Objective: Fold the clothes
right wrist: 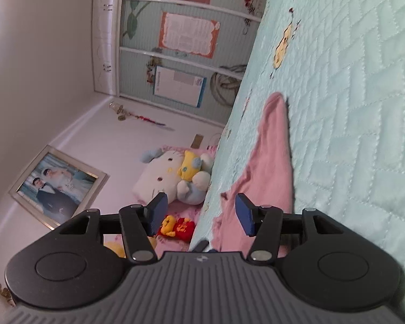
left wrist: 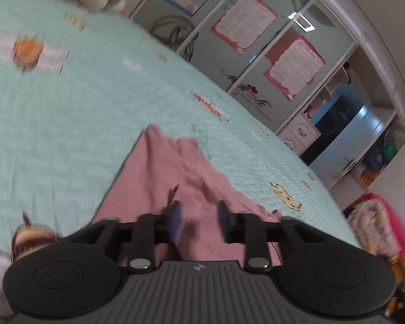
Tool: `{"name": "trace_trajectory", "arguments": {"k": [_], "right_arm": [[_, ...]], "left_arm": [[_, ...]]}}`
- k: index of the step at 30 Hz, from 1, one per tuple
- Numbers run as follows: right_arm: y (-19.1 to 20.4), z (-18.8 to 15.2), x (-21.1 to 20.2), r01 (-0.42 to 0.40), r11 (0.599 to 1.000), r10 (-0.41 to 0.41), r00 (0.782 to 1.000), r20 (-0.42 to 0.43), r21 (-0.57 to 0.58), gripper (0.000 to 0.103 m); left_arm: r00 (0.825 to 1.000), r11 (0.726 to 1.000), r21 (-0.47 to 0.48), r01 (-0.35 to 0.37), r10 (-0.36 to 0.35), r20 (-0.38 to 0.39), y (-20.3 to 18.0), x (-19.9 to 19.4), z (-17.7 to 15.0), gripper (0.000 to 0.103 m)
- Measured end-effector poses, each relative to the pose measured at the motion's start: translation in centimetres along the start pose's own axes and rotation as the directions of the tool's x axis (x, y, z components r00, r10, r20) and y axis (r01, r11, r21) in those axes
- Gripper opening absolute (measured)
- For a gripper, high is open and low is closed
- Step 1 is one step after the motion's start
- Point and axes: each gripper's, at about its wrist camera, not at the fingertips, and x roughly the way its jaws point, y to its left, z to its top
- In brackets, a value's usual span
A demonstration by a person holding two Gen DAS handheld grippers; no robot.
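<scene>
A pink garment (left wrist: 172,178) lies folded on a mint-green quilted bedspread (left wrist: 67,113). In the left wrist view my left gripper (left wrist: 199,221) hovers just above the garment's near part, its blue pads apart with only the cloth below showing between them. The right wrist view is rolled on its side. There my right gripper (right wrist: 199,213) stands open, and the pink garment (right wrist: 267,167) runs away from its right finger (right wrist: 244,214) along the bedspread (right wrist: 351,108). No cloth is pinched by either gripper.
Stuffed toys (right wrist: 172,175) sit at the head of the bed. A wardrobe with sliding doors and pinned posters (left wrist: 256,27) runs along the far side. A framed photo (right wrist: 56,186) hangs on the wall. A chair with pink cloth (left wrist: 378,229) stands beside the bed.
</scene>
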Motion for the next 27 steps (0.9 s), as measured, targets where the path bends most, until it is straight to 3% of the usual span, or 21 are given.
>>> {"name": "trace_trajectory", "arguments": {"k": [3, 8, 19, 21, 27], "right_arm": [[0.1, 0.1, 0.4, 0.004, 1.0, -0.004, 1.0, -0.023, -0.005, 0.056], [0.4, 0.2, 1.2, 0.013, 1.0, -0.013, 0.999, -0.051, -0.011, 0.056], [0.6, -0.1, 1.6, 0.018, 1.0, -0.019, 0.998, -0.06, -0.012, 0.056], [0.7, -0.1, 1.7, 0.019, 1.0, -0.02, 0.998, -0.061, -0.013, 0.056], [0.6, 0.0, 2.0, 0.019, 1.0, -0.02, 0.998, -0.062, -0.011, 0.056]], "left_arm": [[0.999, 0.993, 0.116, -0.035, 0.031, 0.039, -1.1, 0.7, 0.7, 0.064], [0.999, 0.979, 0.204, 0.001, 0.007, -0.035, -0.9, 2.5, 0.9, 0.059], [0.998, 0.984, 0.171, 0.042, -0.032, -0.063, 0.0, 3.1, 0.4, 0.057], [0.998, 0.984, 0.172, 0.038, -0.029, -0.057, 0.0, 3.1, 0.3, 0.055], [0.998, 0.99, 0.138, 0.038, -0.03, -0.06, 0.6, 3.0, 0.5, 0.022]]}}
